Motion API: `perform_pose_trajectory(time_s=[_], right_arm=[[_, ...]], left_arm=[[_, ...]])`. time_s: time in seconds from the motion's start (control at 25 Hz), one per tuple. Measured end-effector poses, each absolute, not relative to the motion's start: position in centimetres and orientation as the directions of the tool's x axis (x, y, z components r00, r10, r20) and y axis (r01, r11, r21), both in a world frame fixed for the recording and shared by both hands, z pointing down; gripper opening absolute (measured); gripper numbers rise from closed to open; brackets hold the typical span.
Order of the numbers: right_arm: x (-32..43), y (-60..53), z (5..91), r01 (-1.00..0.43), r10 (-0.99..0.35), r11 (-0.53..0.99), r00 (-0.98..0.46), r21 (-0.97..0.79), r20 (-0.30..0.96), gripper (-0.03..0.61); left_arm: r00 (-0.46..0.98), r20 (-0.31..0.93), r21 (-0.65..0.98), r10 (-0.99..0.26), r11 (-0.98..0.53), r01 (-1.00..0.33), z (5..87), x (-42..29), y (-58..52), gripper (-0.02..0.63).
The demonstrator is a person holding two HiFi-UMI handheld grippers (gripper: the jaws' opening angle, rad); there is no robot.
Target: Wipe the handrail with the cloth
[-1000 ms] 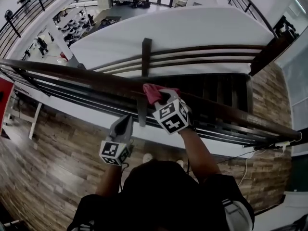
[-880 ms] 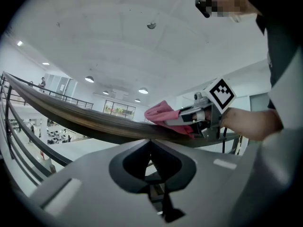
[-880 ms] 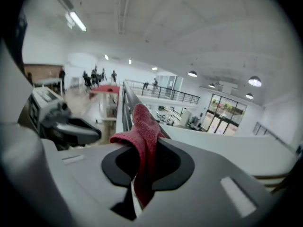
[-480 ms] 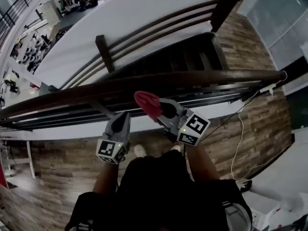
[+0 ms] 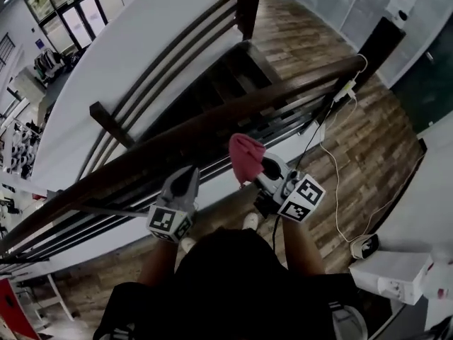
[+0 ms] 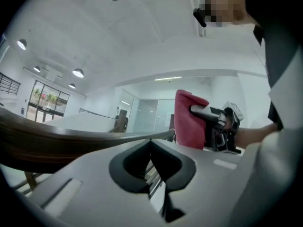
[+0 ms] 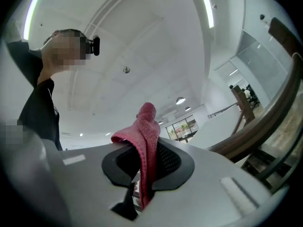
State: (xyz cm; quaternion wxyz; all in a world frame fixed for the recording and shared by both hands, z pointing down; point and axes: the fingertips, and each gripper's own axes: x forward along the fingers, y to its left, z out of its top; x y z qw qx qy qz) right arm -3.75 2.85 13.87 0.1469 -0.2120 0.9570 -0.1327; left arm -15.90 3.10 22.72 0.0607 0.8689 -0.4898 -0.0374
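Right hand-held gripper (image 5: 259, 170) clamped on the pink cloth (image 5: 245, 156); the cloth stands up from the jaws, near the handrail (image 5: 185, 134) on the person's side, not touching. Left hand-held gripper (image 5: 187, 178) has its jaws together, nothing in them, tips just under the rail. Black-and-white square markers on each marker cube (image 5: 302, 198). Handrail runs diagonally, lower left to upper right, with the stairwell (image 5: 212, 83) beyond it. White cable (image 5: 335, 179) lies on the wooden floor (image 5: 368, 140) to the right.
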Motion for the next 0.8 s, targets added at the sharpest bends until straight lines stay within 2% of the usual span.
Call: perform_pose_trajectory(time_s=[0.16, 0.32, 0.56, 0.8], right_arm=[[2.5, 0.4, 14.3, -0.378, -0.47, 0.861, -0.847, -0.34, -0.247, 0.044], [7.0, -0.9, 14.2, -0.378, -0.496, 0.844, -0.821, -0.381, -0.283, 0.044], [12.0, -2.7, 14.5, -0.56, -0.688, 0.716, -0.666, -0.417, -0.287, 0.044], [17.3, -4.0, 16.8, -0.625, -0.79, 0.61, -0.526, -0.487, -0.314, 0.044]], left_arm=[[0.598, -0.055, 0.141, -0.8, -0.599, -0.788, 21.8, -9.0, -0.3, 0.0], [0.683, -0.042, 0.104, -0.729, -0.683, -0.723, 21.1, -2.4, -2.2, 0.0], [0.773, -0.021, 0.121, -0.634, -0.769, -0.628, 21.2, 1.9, -3.8, 0.0], [0.848, 0.031, 0.082, -0.529, -0.844, -0.529, 21.9, 6.0, -5.0, 0.0]])
